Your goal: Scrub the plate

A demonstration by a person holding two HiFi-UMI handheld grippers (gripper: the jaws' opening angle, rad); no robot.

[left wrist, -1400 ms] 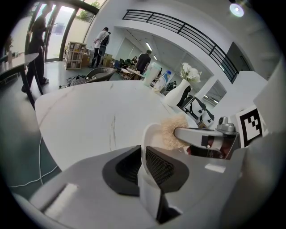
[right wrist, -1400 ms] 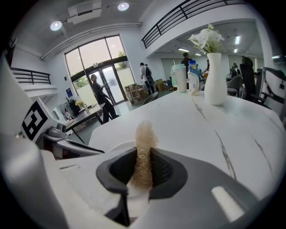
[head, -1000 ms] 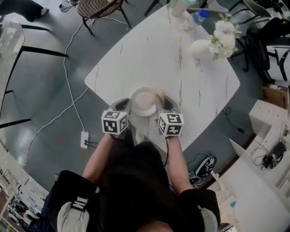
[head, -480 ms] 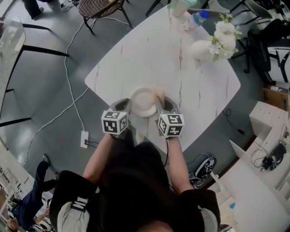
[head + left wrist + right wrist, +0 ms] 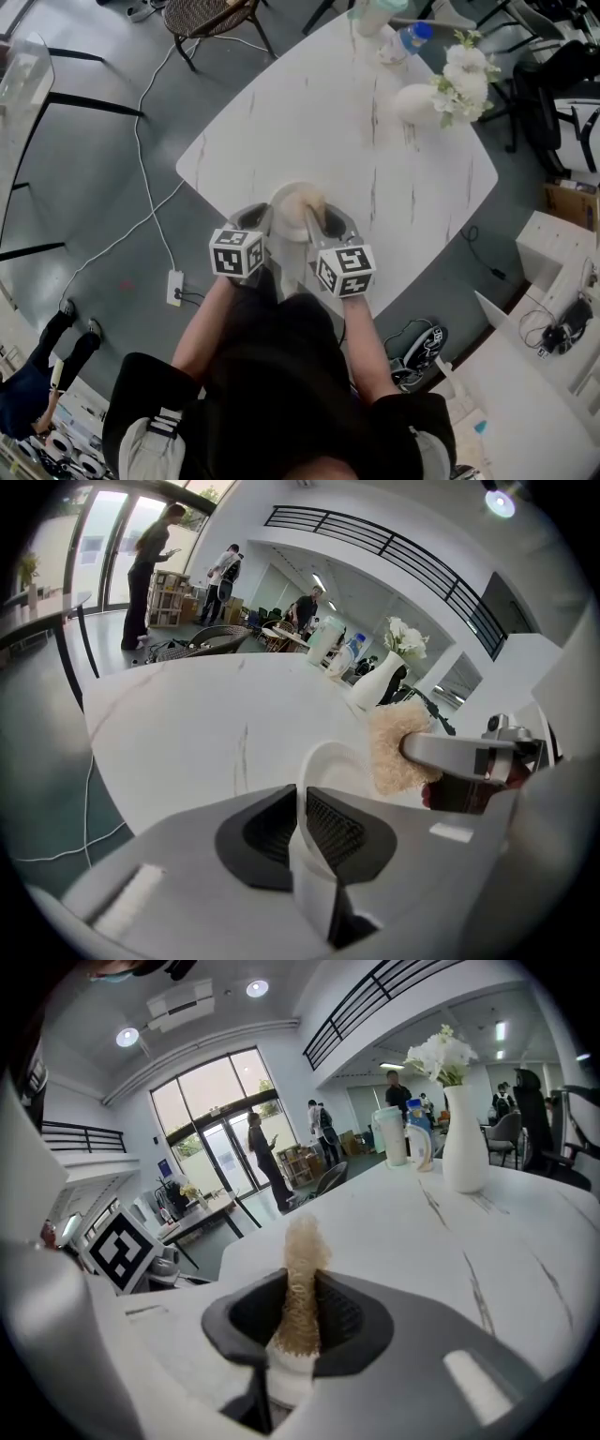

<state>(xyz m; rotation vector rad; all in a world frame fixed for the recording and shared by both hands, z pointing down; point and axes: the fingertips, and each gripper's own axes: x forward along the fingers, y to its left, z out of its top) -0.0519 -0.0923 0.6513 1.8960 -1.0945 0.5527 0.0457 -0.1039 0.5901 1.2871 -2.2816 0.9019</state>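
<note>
While left tongs [image 5: 302,808] pinch plate [image 5: 330,766] rim, plate tilted above near bench [image 5: 328,112] edge, right tongs [image 5: 302,1290] grip sponge [image 5: 302,1269] at plate face. Risk: hard scrub pressure levers plate out of narrow rim hold; drop, breakage.

Plate [image 5: 336,766] near rim hidden inside left gripper [image 5: 302,825], sponge [image 5: 302,1251] base buried inside right gripper [image 5: 302,1309]

Noted: plate [image 5: 325,761] smooth, glossy white, ceramic-looking; sponge [image 5: 392,747] coarse, fibrous, tan; table [image 5: 319,112] smooth white with faint marble-like veining; pads [image 5: 333,830] matt black, ribbed, rubber-like.
</note>
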